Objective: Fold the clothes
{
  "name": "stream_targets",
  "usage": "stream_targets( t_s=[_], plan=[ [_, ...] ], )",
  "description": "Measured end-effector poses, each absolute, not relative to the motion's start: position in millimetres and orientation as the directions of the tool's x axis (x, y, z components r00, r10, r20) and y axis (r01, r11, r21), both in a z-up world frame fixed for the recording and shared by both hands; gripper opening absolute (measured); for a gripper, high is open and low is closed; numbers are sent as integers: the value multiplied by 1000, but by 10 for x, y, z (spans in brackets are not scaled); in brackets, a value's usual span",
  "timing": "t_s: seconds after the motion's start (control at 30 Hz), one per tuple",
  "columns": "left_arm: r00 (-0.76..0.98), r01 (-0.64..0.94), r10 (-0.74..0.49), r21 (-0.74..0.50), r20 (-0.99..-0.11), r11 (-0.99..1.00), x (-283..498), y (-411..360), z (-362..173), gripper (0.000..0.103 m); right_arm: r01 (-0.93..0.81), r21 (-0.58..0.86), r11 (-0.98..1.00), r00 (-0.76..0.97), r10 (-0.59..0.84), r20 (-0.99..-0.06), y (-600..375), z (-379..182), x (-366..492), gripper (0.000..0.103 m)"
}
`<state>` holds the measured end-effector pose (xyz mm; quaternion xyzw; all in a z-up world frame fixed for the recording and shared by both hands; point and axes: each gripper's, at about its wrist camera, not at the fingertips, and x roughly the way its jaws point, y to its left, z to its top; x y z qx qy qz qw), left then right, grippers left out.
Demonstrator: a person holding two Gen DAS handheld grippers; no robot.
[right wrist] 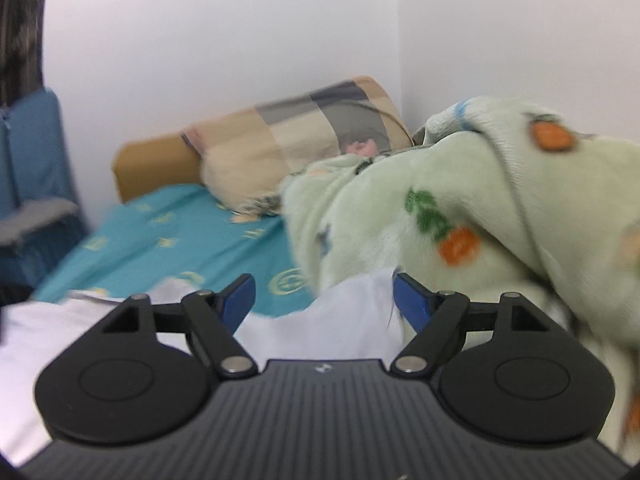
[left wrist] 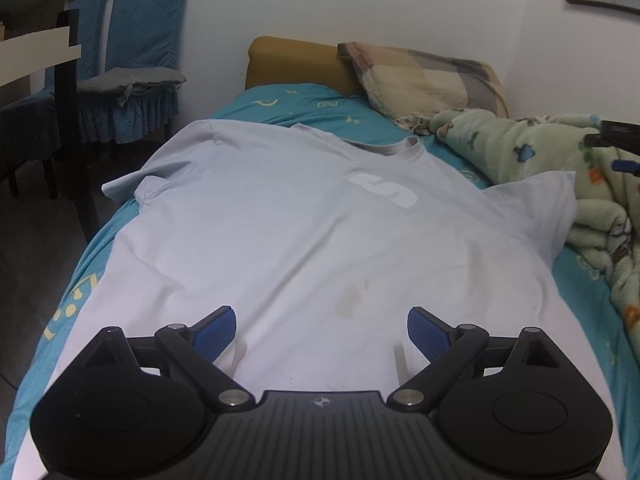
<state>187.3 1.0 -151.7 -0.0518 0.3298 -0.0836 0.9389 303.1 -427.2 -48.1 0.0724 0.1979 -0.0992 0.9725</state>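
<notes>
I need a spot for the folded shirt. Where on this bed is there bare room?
One bare patch of teal sheet: between the T-shirt collar and the pillow at the head. The side along the green blanket is crowded; it meets the sleeve.

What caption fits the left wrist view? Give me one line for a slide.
Open left tongs hover over a pale T-shirt spread flat on a teal-sheeted bed.

left wrist: low over the T-shirt's hem, facing up the bed toward the pillow | right wrist: nearer the fleece blanket, facing the wall corner; blurred | shared: pillow, blanket, teal sheet, shirt sleeve
</notes>
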Motion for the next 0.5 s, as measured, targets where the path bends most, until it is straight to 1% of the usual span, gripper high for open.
stream_targets(
  t_s=[0.1,0.13,0.2,0.3,0.33,0.4,0.5],
  plan=[
    [777,163,-216,-143,-591,976,1753,-31,-1413,94,207,120,971,896,-138,-423,-3959,-301,2299,77],
    [778,180,-227,-139,-586,974,1706,-53,-1378,94,212,153,965,896,-130,-426,-3872,-262,2033,77],
    [775,223,-254,-126,-578,967,1586,-117,-1308,92,214,259,942,903,-90,-420,-3731,-220,1491,77],
    [757,291,-304,-118,-579,949,1338,-254,-1268,89,169,417,893,927,0,-376,-3571,-270,739,77],
    [737,326,-326,-110,-592,939,1245,-322,-1284,88,157,430,889,936,4,-351,-3507,-298,518,77],
    [702,389,-360,-92,-615,917,1068,-453,-1313,87,146,402,904,944,-6,-330,-3405,-312,214,79],
    [669,460,-386,-54,-636,886,866,-634,-1323,86,112,370,922,958,-1,-288,-3359,-224,-5,79]
  ],
)
